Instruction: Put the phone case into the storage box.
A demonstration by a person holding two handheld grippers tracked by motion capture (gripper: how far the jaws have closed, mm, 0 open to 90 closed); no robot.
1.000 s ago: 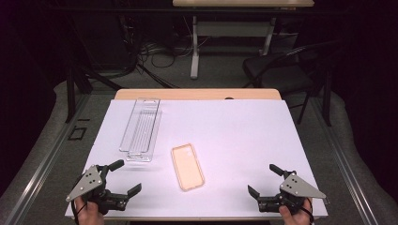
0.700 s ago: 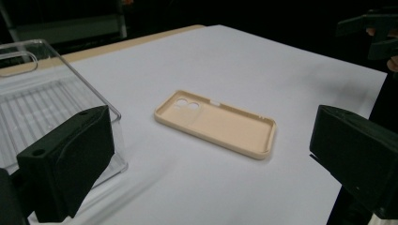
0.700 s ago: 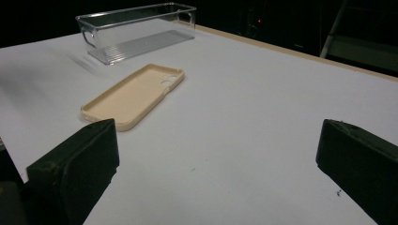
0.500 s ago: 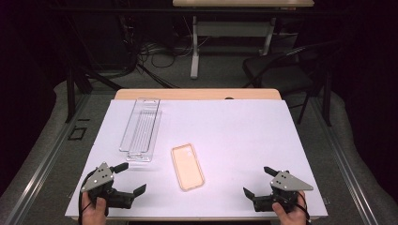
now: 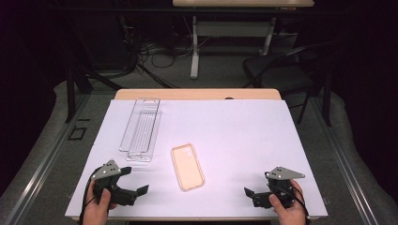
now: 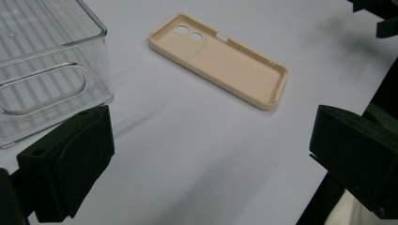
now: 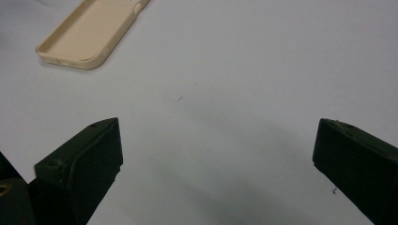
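White table cover [image 5: 244,136] carries a beige phone case [image 5: 187,166], untouched, lying ahead of both grippers, left gripper [image 5: 133,182] and right gripper [image 5: 257,191], jaws apart; probably it goes into the clear bin [image 5: 141,127].

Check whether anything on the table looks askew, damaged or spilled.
Nothing stands out. The beige phone case lies flat, open side up, a little slanted on the white table cover; the clear plastic bin sits upright beside it. No spills or damage show.
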